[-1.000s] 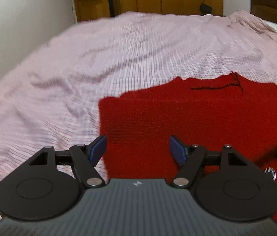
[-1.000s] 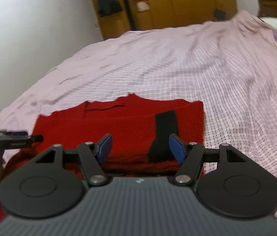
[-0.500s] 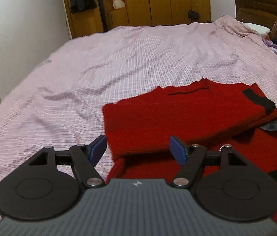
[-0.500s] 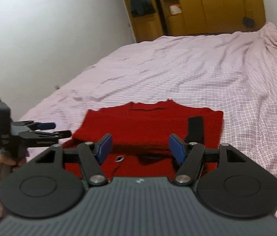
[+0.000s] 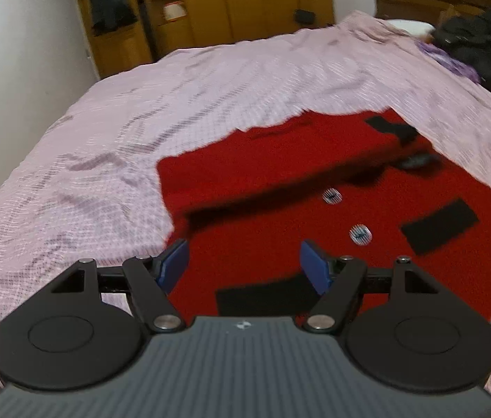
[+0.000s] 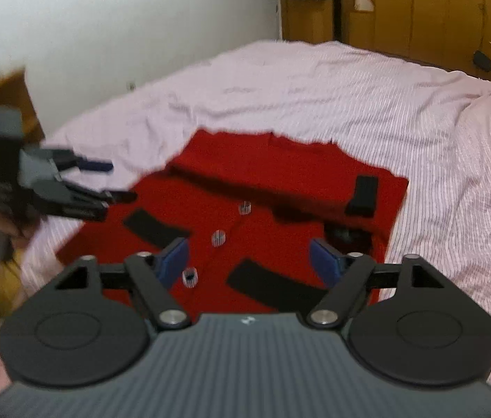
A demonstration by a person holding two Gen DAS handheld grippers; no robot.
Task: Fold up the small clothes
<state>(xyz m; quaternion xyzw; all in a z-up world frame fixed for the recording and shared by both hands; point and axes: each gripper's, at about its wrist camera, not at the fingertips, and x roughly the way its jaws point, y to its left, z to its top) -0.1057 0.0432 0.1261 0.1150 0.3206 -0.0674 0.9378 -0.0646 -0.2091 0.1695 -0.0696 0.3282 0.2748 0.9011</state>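
While both the left gripper (image 5: 243,263) and right gripper (image 6: 248,261) hang wide open and empty, the half-folded red cardigan (image 6: 280,181) ahead likely needs its near hem gripped next.

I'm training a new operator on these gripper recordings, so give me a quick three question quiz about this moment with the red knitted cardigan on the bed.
1. True or false: the left gripper is clamped on the red knitted cardigan.
2. Multiple choice: the red knitted cardigan lies on A) a wooden floor, B) the pink checked bedsheet, C) a chair.
3. Fill in: at least ___ round striped buttons show on the cardigan front in the right wrist view.

Key: 1 false, both it and the right gripper are open and hold nothing. 2 B. 3 three.
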